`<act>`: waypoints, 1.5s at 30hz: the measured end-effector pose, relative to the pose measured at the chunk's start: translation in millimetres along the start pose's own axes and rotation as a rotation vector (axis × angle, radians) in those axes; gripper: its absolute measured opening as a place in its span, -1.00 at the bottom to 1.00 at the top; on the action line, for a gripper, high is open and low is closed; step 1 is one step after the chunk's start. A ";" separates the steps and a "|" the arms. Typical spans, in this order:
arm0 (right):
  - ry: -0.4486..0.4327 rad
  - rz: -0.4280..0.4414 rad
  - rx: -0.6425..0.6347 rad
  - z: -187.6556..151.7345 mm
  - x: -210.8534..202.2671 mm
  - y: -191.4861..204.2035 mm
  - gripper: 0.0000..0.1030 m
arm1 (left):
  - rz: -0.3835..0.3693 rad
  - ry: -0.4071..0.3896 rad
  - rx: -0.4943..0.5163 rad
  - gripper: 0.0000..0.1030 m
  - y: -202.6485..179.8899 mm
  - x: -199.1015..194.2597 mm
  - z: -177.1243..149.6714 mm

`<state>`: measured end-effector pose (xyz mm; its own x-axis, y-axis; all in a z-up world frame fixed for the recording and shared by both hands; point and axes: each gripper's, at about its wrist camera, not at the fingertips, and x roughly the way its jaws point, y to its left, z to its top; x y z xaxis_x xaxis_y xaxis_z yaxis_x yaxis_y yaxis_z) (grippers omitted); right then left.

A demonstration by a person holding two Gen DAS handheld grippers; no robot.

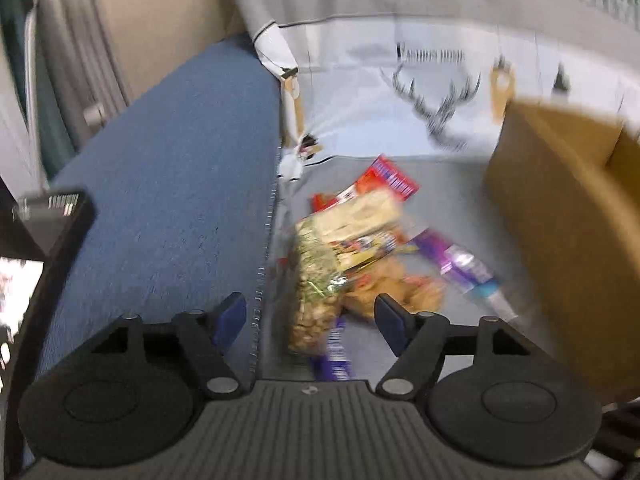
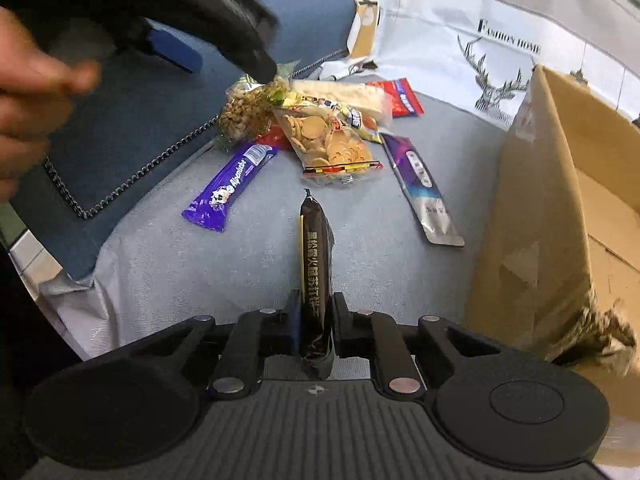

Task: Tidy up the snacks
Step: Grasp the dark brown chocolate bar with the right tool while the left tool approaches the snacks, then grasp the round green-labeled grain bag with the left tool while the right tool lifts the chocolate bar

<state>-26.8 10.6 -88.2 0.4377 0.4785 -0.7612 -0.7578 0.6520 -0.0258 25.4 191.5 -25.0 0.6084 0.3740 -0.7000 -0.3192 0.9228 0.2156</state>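
Grey bench: right tongs clamp a black packet; left tongs gape above the snack pile.

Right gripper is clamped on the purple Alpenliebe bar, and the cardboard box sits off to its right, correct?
Not quite. The right gripper is clamped on a black snack bar, not the purple one; the purple bar lies loose on the grey cloth. The cardboard box is indeed on its right. The right wrist view shows this.

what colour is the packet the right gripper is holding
Black with gold lettering, clearest in the right wrist view.
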 end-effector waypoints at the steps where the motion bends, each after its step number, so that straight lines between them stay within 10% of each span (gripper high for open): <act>1: -0.008 -0.002 -0.016 -0.2 -0.4 2.8 -0.68 | 0.000 -0.004 0.010 0.55 -3.7 2.4 1.6; 8: 0.002 0.043 -0.064 -2.7 11.3 12.4 -0.26 | 0.055 0.023 0.072 0.50 -15.7 21.2 1.1; 12: 0.024 0.070 -0.058 -2.3 19.4 13.0 -0.03 | 0.069 0.052 0.074 -0.46 -13.0 30.3 -2.2; 17: 0.026 0.069 -0.065 -3.8 23.8 16.4 0.10 | 0.025 -0.029 -0.054 -0.49 10.4 8.9 1.2; 22: 0.022 0.079 -0.036 -3.0 24.6 12.3 -0.07 | -0.209 -0.145 -0.242 -0.49 37.9 -27.9 -1.1; 26: 0.021 0.075 -0.034 -2.5 21.7 12.0 -0.21 | -0.484 0.019 -0.414 -0.49 50.7 -9.0 -12.2; 29: 0.023 0.049 -0.040 -3.0 19.4 12.1 -0.21 | -0.441 0.139 -0.380 -0.49 38.3 6.5 -16.4; 33: 0.043 0.028 -0.023 -3.7 15.9 6.9 -0.21 | -0.288 0.142 -0.250 -0.24 20.9 5.4 -13.7; 35: 0.056 0.038 -0.016 -4.2 15.7 4.0 -0.20 | -0.270 0.115 -0.226 0.27 15.8 1.1 -9.5; 45: 0.055 0.050 -0.001 -3.0 20.4 1.2 -0.14 | -0.169 0.145 -0.111 0.74 -6.3 11.2 -11.3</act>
<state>-20.2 19.3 -105.7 0.3719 0.4773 -0.7962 -0.7787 0.6273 0.0124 26.0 188.8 -41.8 0.5520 0.1911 -0.8117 -0.3046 0.9523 0.0171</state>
